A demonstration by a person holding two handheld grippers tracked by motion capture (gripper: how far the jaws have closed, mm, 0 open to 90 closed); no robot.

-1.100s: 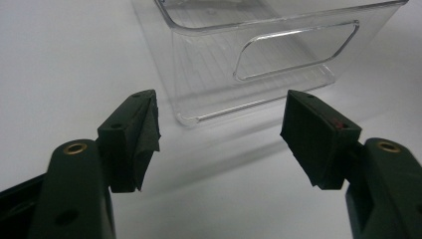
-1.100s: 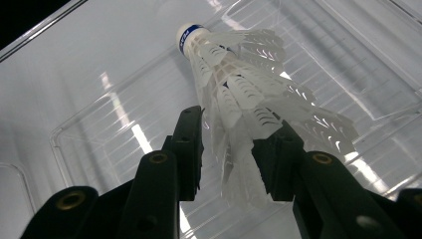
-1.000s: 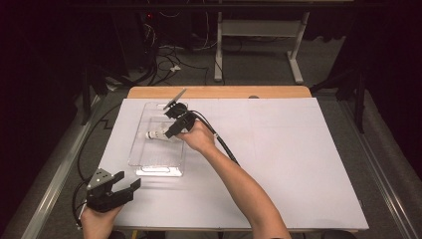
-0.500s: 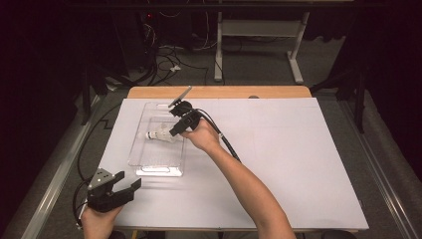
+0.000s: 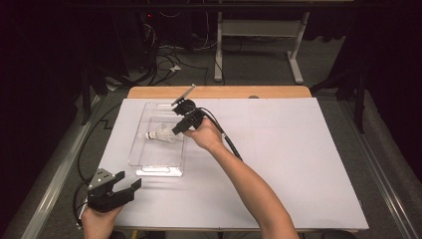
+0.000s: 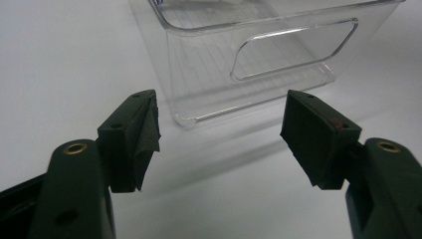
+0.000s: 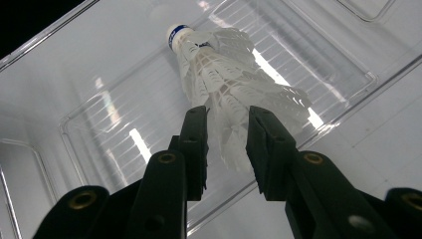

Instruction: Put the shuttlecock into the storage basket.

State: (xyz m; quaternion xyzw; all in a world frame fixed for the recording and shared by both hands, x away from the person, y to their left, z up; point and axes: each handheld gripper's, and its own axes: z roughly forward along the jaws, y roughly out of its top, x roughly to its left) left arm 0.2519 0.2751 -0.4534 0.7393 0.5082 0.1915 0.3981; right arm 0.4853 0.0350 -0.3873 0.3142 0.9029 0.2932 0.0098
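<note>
The right tool (image 7: 226, 144) has its jaws closed on the feathered skirt of a white shuttlecock (image 7: 234, 84), having just closed further on it. The shuttlecock is held over a clear bin (image 5: 144, 149) on the white table (image 5: 298, 164), its cork end pointing away from the tool. The left tool (image 6: 221, 134) rests near the table's front left corner, jaws wide apart and holding nothing, facing the bin's handle end.

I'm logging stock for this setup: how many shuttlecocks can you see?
1. The shuttlecock is over the clear bin, its feather skirt gripped by the right tongs. Nothing else shows inside the bin.
</note>
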